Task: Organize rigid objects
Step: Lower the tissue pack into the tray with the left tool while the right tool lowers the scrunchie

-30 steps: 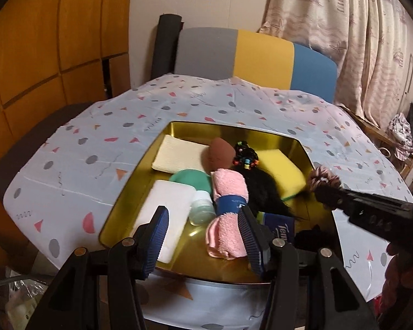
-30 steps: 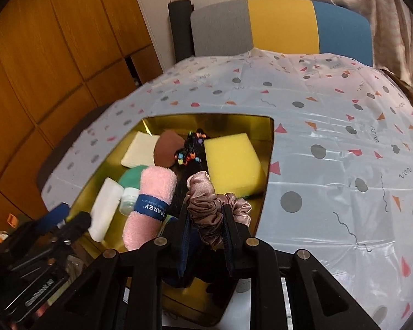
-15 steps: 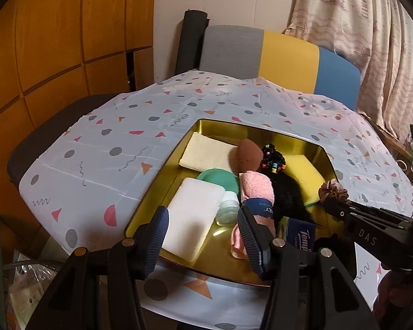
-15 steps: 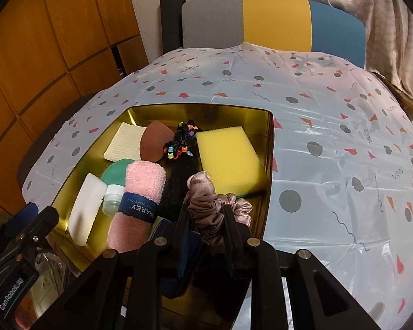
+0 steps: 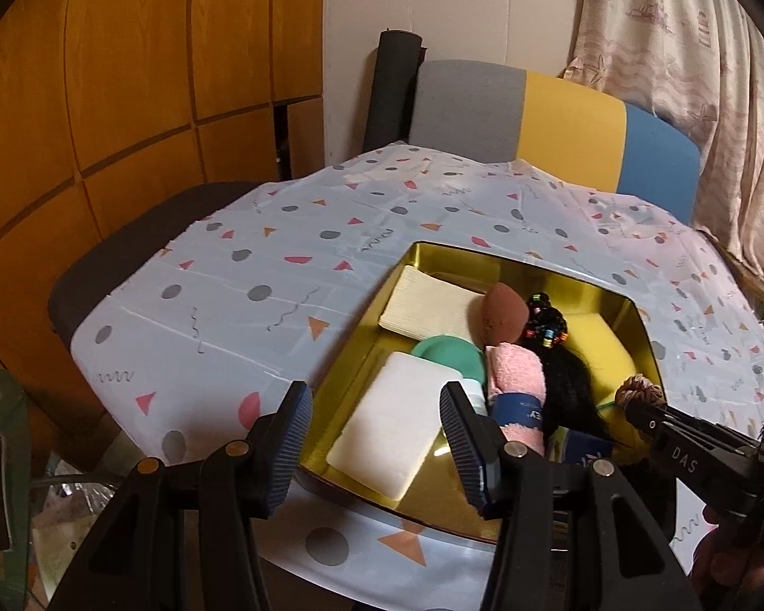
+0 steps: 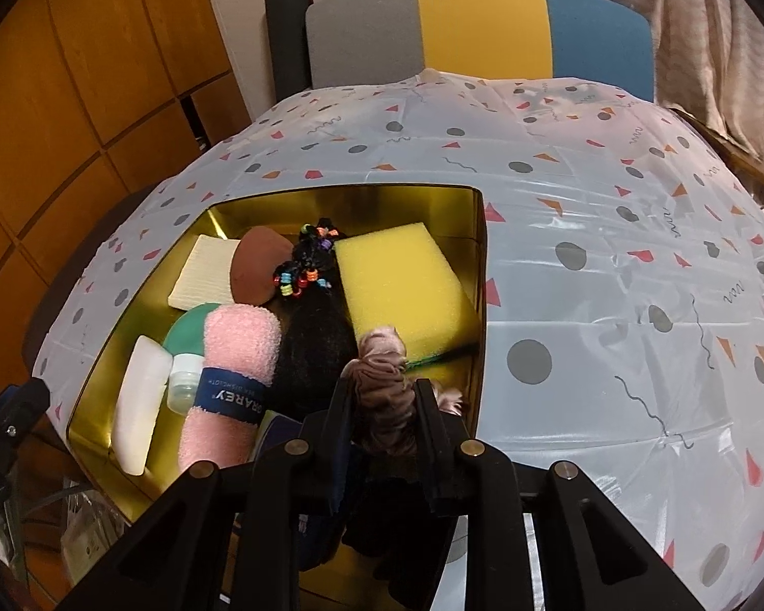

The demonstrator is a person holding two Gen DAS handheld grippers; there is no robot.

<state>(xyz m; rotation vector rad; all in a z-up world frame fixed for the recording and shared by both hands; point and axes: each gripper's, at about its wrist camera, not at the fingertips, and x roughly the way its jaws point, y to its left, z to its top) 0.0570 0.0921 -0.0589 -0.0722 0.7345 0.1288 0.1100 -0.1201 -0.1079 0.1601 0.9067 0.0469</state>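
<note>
Your right gripper (image 6: 384,397) has just been easing its jaws apart, yet the mauve scrunchie (image 6: 382,371) sits between them, pads touching it, over the near right corner of the gold tray (image 6: 476,234) beside the yellow sponge (image 6: 402,285). Your left gripper (image 5: 377,433) hangs with jaws apart and nothing between them, above the white soap bar (image 5: 392,433).

A grey, yellow and blue upholstered chair back (image 6: 479,30) stands at the counter's far edge, orange wooden wall panels (image 5: 127,76) left, patterned beige curtain (image 5: 687,51) right.
</note>
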